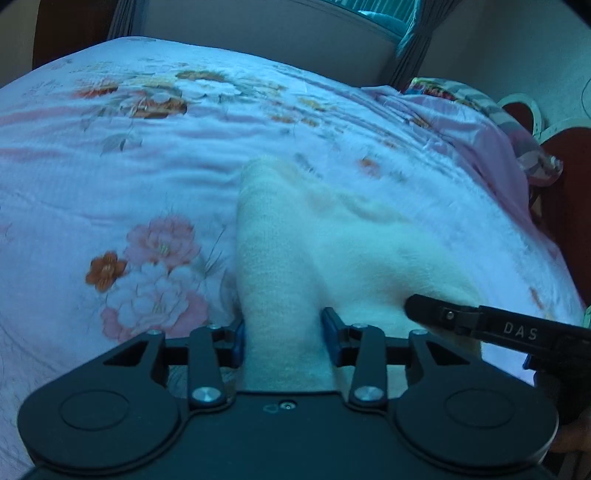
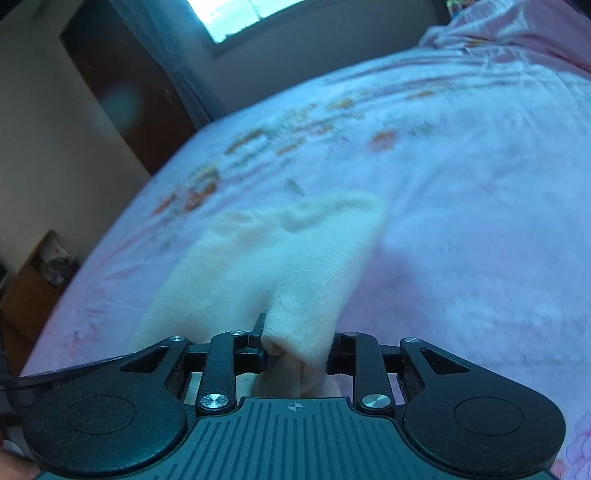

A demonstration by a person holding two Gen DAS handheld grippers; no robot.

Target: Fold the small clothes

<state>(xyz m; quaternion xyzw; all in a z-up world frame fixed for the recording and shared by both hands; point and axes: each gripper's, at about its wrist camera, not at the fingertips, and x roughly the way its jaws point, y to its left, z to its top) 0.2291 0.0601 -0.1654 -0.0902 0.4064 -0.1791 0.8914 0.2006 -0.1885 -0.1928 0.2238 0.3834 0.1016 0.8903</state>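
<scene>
A small cream fuzzy garment (image 1: 332,243) lies on the floral bedspread (image 1: 110,166), its near edge lifted. My left gripper (image 1: 282,334) is shut on a bunched fold of the garment, cloth filling the gap between its blue pads (image 1: 330,332). My right gripper (image 2: 297,349) is shut on another fold of the same garment (image 2: 280,258). The right gripper also shows in the left wrist view (image 1: 424,308), its black fingers pressed into the cloth just right of my left gripper. Both views are motion-blurred.
A crumpled pink sheet and patterned pillow (image 1: 480,122) lie at the bed's far right. The headboard and curtain (image 1: 369,33) stand behind. A dark wardrobe (image 2: 122,92) and a wooden cabinet (image 2: 33,291) stand left of the bed.
</scene>
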